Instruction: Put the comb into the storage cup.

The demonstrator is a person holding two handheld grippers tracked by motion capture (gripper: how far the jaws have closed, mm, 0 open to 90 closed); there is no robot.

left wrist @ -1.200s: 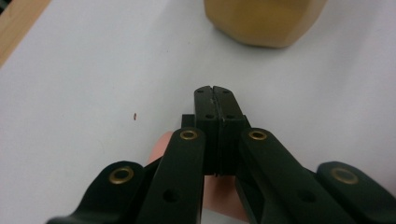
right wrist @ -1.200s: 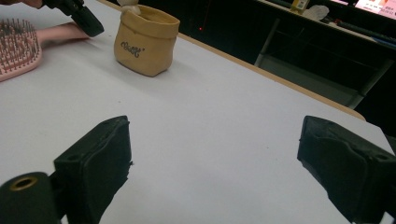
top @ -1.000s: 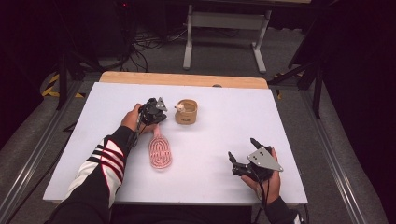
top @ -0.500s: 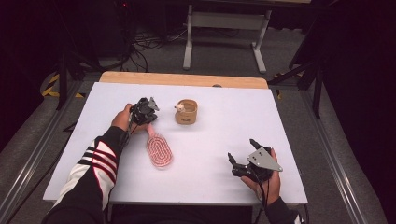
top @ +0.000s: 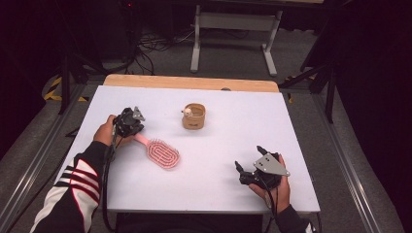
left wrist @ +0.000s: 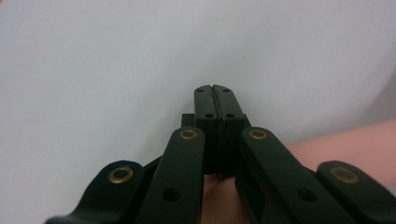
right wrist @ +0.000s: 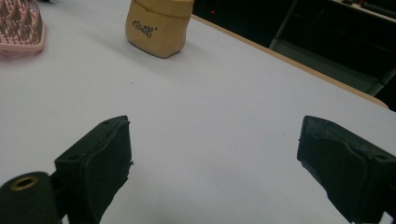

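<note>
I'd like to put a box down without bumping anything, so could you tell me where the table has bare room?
The table is bare right of the tan pouch, and between the pink hairbrush and the right gripper. It is crowded around the left gripper, which is at the brush's handle.

The high view sits up above the person's side of the desk [top: 218, 194] and looks forward and down, far enough away to see the whole white top and the floor behind it. The left gripper view rides on the left claw [left wrist: 215, 93] and looks along its jaws, very close to the white top. The right gripper view rides on the right claw [right wrist: 212, 154], low and near the desk, looking across it. The high view and the right gripper view both see the tan pouch [top: 194, 116] and the pink hairbrush [top: 163, 153].
</note>
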